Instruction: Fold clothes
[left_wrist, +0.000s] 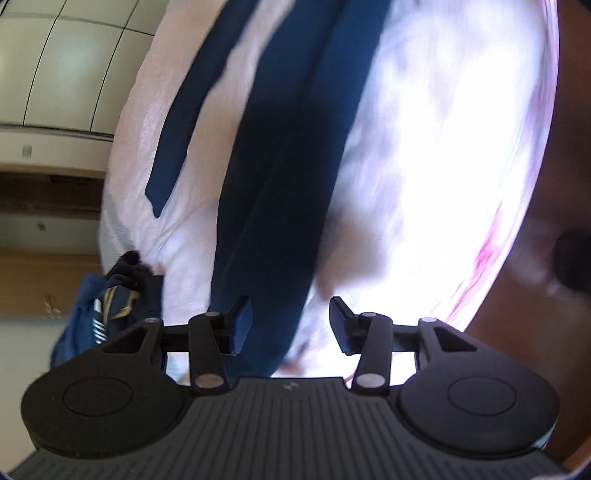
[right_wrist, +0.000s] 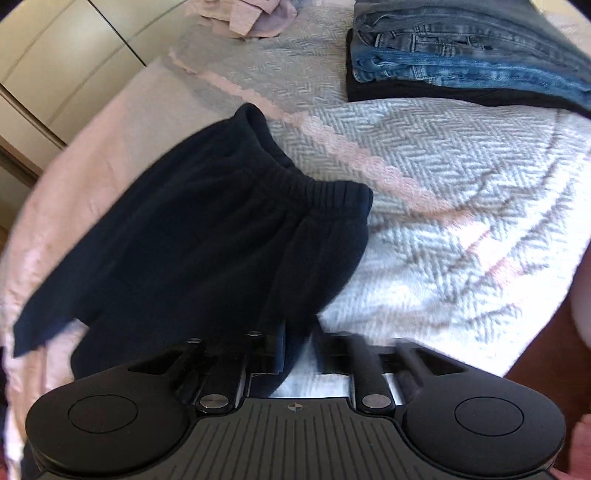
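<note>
Left wrist view: left gripper (left_wrist: 291, 325) jaws spread, nothing pinched, navy trouser leg (left_wrist: 273, 221) passing between the pads untouched.
Right wrist view: right gripper (right_wrist: 299, 350) jaws blurred, parted, cloth of navy sweatpants (right_wrist: 207, 236) between them, grip not discernible; waistband flat on herringbone bedspread (right_wrist: 443, 184); folded jeans stack (right_wrist: 461, 62) well beyond; pink garment (right_wrist: 251, 18) at far edge.

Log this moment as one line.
task: fold clothes | item: dark trousers flat on bedspread | left gripper: jaws open | right gripper: blurred, unclear | folded jeans stacked behind
</note>
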